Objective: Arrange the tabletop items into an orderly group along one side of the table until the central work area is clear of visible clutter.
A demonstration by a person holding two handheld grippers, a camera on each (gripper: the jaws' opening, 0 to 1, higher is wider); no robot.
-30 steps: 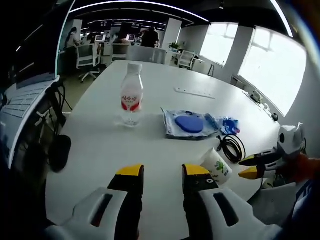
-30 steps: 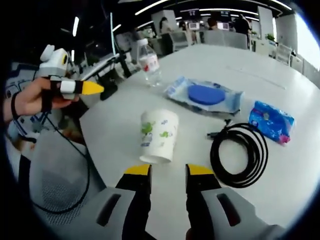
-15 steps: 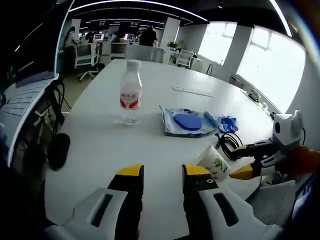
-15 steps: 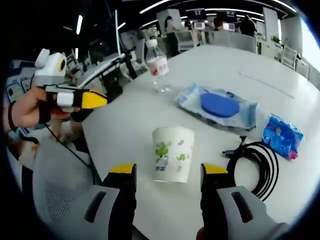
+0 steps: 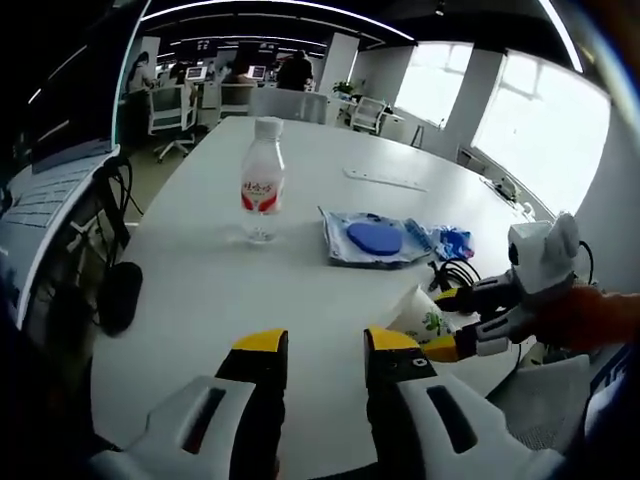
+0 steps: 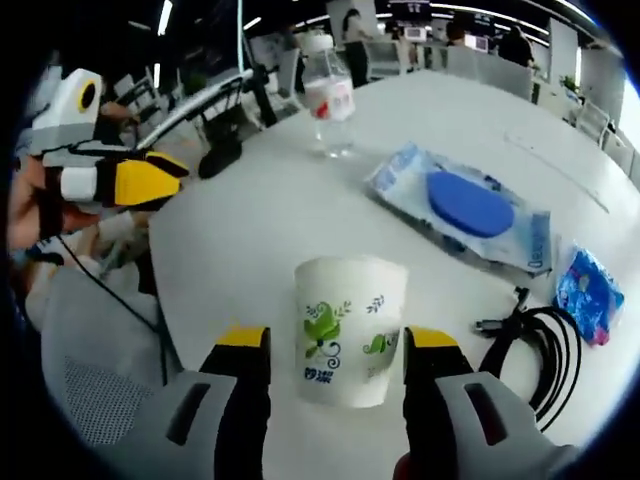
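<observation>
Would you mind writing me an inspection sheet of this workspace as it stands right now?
Surface: white table, bare near its left edge.
Job's things: paper cup upside down near the table edge; water bottle upright; wipes pack lying flat; small blue packet beside the cable.
Clutter: nothing seen beyond those.
Grippers: right gripper open, jaws either side of the cup, not visibly touching; left gripper open, holding nothing.
Cables: black coiled cable on the table right of the cup.
Surroundings: open office with desks, office chairs, monitors, large windows.
</observation>
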